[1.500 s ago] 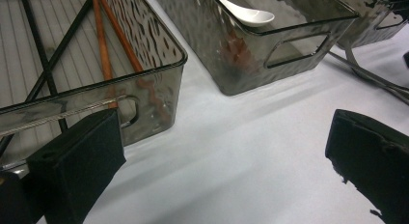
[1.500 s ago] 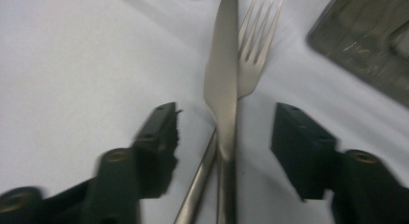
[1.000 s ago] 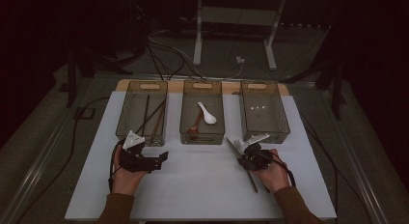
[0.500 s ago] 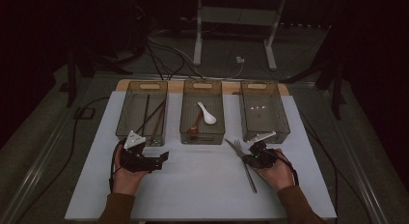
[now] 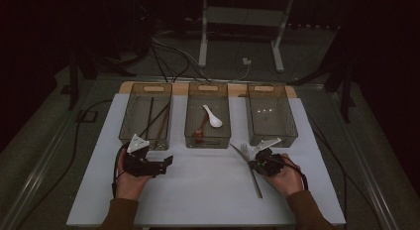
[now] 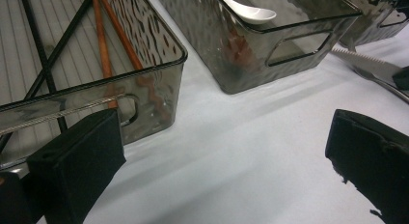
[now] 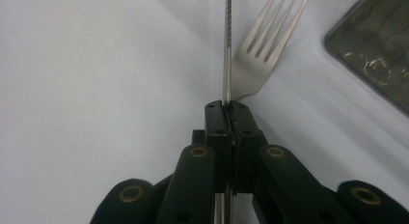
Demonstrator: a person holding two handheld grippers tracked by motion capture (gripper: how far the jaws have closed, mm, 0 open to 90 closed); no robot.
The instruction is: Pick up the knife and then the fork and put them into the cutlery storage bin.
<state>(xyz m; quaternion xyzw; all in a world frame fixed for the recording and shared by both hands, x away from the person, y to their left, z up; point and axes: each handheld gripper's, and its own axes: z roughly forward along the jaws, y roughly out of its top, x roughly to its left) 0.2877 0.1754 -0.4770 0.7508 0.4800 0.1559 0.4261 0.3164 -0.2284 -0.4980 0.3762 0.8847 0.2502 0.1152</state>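
A white table (image 5: 208,190) carries three smoky plastic bins side by side. The left bin (image 5: 130,122) holds black and brown chopsticks (image 6: 103,45); the middle bin (image 5: 190,122) holds a white spoon (image 5: 213,118); the right bin (image 5: 289,122) sits just beyond the right gripper (image 5: 253,160). That gripper has just been closing — its jaws now clench a serrated knife (image 7: 226,45) on edge, low over the table in front of the right bin. A fork (image 7: 267,45) lies just beside the blade. The left gripper (image 5: 166,163) rests near the left bin, jaws released, gaping over bare table.
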